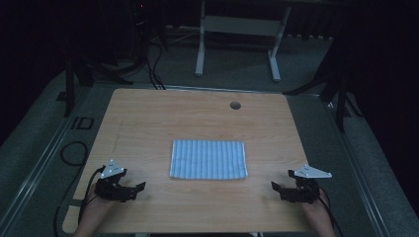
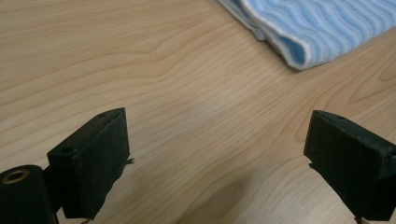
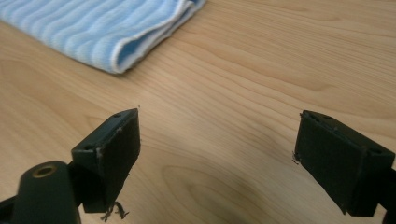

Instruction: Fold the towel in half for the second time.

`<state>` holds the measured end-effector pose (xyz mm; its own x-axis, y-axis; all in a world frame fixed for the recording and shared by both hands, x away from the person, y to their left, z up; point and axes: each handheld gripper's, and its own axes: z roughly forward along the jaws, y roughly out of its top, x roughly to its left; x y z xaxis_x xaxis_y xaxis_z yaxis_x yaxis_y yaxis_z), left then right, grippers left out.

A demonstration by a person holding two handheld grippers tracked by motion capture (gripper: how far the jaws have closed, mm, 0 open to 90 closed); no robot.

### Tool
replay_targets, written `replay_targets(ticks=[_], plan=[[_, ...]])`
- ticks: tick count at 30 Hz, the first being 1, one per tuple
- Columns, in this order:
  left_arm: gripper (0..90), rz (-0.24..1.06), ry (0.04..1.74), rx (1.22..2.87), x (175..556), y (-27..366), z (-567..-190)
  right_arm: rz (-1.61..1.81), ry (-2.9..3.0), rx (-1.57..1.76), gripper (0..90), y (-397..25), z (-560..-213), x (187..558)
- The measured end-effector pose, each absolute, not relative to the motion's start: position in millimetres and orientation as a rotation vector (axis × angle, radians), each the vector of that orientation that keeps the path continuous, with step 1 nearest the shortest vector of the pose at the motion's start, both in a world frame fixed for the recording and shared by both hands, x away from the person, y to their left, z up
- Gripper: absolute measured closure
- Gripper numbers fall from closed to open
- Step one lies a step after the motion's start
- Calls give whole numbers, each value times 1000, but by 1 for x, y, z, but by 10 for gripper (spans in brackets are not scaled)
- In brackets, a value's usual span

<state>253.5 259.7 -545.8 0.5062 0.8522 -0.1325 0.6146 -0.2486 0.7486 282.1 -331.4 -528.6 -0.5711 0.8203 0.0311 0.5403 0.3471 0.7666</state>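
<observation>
Folded cloth (image 1: 208, 159) mid-table (image 1: 197, 113), between left tongs (image 1: 134, 190) and right tongs (image 1: 280, 189).

A dim lab or recording studio: a wooden desk (image 1: 148, 113) on grey carpet (image 1: 237, 61), ringed by black stands (image 1: 341, 94) and cables (image 1: 74, 153).

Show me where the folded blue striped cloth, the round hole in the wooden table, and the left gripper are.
Folded blue striped cloth (image 1: 208, 159): high view, middle of its top face.
Round hole in the wooden table (image 1: 235, 105): high view, centre of the hole.
Left gripper (image 1: 141, 187): high view, between its open jaw tips.

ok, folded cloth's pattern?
Blue and white stripes on the cloth, clearest in the right gripper view.
</observation>
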Motion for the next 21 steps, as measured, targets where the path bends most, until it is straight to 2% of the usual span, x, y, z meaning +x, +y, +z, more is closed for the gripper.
replay_targets(ticks=[10,21], plan=[[69,425,1233,1835,239,280,-545,1110,2146,1261,140,-346,-532,272],[69,454,1250,1809,239,289,-549,1127,2069,1315,140,-353,-540,273]])
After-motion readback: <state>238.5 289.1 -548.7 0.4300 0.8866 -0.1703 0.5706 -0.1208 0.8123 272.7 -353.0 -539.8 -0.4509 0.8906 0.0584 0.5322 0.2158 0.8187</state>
